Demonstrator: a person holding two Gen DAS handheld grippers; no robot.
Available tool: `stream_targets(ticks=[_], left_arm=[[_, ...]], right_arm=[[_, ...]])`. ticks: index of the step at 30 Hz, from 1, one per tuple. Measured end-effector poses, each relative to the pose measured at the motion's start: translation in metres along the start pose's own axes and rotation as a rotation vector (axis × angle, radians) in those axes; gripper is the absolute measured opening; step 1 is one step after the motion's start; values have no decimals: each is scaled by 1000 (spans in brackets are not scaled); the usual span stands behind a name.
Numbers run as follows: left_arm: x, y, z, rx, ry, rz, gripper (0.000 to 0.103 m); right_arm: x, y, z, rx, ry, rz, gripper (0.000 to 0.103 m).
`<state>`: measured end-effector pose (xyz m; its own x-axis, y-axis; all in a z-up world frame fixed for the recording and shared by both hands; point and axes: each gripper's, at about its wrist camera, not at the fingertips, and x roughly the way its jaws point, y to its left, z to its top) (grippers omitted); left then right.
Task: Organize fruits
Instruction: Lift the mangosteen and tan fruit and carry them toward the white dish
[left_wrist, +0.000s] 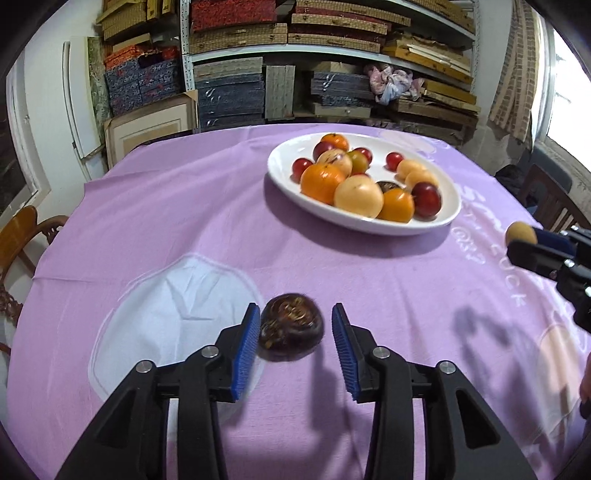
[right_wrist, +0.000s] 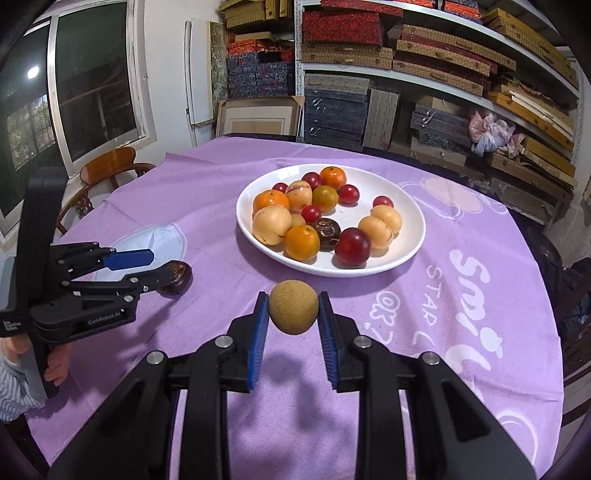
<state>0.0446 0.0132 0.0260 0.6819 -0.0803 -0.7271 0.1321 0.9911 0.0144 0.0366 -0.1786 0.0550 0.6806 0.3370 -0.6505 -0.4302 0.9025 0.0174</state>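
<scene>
- Two black grippers with blue ribbed pads are over a round table under a lilac printed tablecloth (right_wrist: 221, 206).
- Your right gripper (right_wrist: 293, 314) is clamped on a small round tan fruit with rough skin (right_wrist: 293, 312), both pads pressing its sides; the fruit is off the cloth, its shadow below it.
- Your left gripper (left_wrist: 295, 332) has its jaws apart around a dark brown-purple round fruit with a glossy rind (left_wrist: 291, 326) that lies on the cloth. The left pad (left_wrist: 245, 350) looks to touch the fruit; the right pad stands clear of it, so there is no grip.
- From the right wrist view, that dark fruit (right_wrist: 177, 278) sits at the tips of your left gripper (right_wrist: 147, 269), well left of the plate.
- One white oval ceramic plate (right_wrist: 406, 251) sits mid-table, holding oranges, pale yellow-peach fruits, small red plums and one dark brown fruit.
- Your hand (right_wrist: 55, 365) is wrapped on the left gripper's handle, pale blue sleeve at the wrist.
</scene>
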Motion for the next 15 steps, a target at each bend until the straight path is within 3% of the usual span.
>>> stream_targets(ticks=[8, 11, 15], left_arm=[[17, -4, -3, 26, 8, 29, 49], [33, 5, -4, -9, 76, 12, 50], [33, 15, -3, -51, 65, 1, 51]], right_arm=[[3, 1, -1, 8, -3, 5, 26], [3, 0, -1, 12, -4, 8, 26], [4, -1, -1, 16, -3, 9, 26]])
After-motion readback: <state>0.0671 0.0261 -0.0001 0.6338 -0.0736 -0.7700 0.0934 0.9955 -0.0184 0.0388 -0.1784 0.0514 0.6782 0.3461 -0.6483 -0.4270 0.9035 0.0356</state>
